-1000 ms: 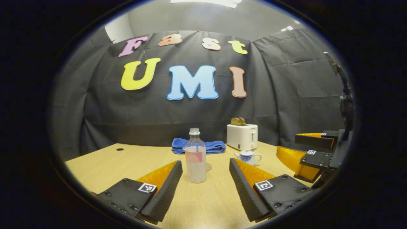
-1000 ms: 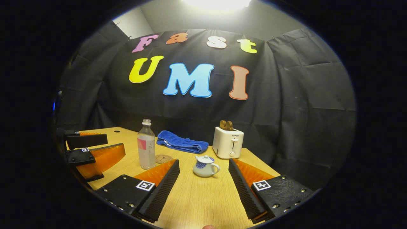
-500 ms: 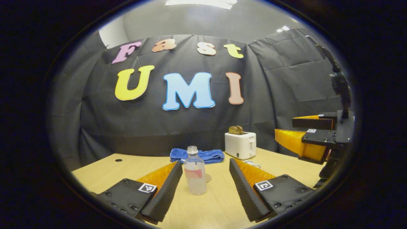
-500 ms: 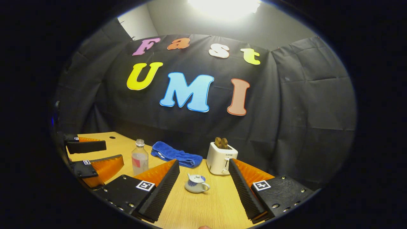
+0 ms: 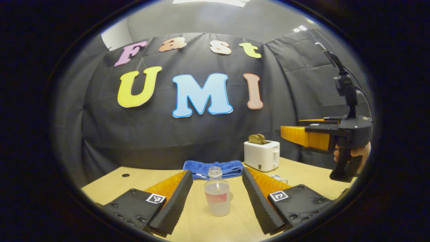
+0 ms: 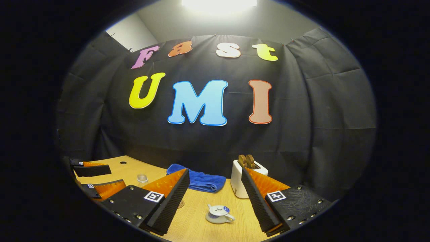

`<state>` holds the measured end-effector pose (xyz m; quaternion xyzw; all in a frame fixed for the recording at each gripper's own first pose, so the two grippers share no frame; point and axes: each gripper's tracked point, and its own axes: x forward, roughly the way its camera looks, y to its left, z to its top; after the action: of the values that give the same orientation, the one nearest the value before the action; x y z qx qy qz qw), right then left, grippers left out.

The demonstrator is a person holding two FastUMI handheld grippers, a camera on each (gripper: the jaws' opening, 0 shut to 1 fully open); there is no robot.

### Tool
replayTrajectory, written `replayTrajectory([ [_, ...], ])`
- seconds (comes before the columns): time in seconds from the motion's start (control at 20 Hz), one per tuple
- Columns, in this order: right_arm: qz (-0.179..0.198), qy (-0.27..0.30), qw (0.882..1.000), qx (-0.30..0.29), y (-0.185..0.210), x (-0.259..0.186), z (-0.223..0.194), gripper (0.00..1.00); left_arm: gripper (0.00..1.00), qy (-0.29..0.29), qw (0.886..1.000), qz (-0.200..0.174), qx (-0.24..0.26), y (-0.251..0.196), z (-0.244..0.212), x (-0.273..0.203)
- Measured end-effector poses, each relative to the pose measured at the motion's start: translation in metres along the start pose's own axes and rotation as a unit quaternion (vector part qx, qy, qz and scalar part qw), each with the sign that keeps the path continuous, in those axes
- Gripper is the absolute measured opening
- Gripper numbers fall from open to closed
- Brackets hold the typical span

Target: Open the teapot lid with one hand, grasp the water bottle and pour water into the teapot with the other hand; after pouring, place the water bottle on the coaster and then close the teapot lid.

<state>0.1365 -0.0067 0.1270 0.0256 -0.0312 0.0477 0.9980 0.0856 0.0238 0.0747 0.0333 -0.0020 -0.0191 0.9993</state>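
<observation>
Left gripper view puts the water bottle [image 5: 217, 196] upright on the tabletop [image 5: 111, 183], at 12 o'clock from the left tongs [image 5: 217, 201], whose fingers stand wide apart with bare wood on either side of the bottle; neither finger touches it. Its cap is on. Behind it at 12 o'clock lies the blue towel [image 5: 215, 168], near the tabletop's far edge, and the white toaster [image 5: 262, 155] stands at 1 o'clock with bread in its slots. A sliver of the teapot [image 5: 278, 178] peeks out past the tongs' right finger. At 3 o'clock the right tongs [image 5: 295, 132] hang high in the air above the tabletop, held by a hand [image 5: 352, 153].

Right gripper view looks down on the teapot [image 6: 219, 214], lid on, standing at 12 o'clock below the right tongs [image 6: 216, 201], which are spread wide and hold nothing. The coaster [image 6: 180, 203] lies at 10 o'clock of the teapot, half hidden by a finger, with open wood between them. The bottle's neck [image 6: 142, 178] shows farther left, and the left tongs [image 6: 97, 178] sit at 9 o'clock near the tabletop's left edge.
</observation>
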Motion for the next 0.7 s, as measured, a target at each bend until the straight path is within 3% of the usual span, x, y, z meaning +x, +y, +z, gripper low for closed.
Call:
replayTrajectory([
  [0.2, -0.022, 0.018, 0.999, 0.017, -0.009, 0.036, -0.025, 0.95, 1.00, 0.014, 0.999, -0.022, -0.018, -0.007, -0.020, 0.022],
  [0.3, -0.026, 0.036, 0.999, 0.022, -0.011, 0.049, -0.043, 0.89, 1.00, 0.020, 0.999, -0.026, -0.017, -0.006, -0.030, 0.030],
  [0.7, -0.031, 0.095, 0.995, 0.007, -0.011, 0.068, -0.118, 0.85, 1.00, 0.048, 0.998, -0.028, -0.038, 0.006, -0.072, 0.039],
])
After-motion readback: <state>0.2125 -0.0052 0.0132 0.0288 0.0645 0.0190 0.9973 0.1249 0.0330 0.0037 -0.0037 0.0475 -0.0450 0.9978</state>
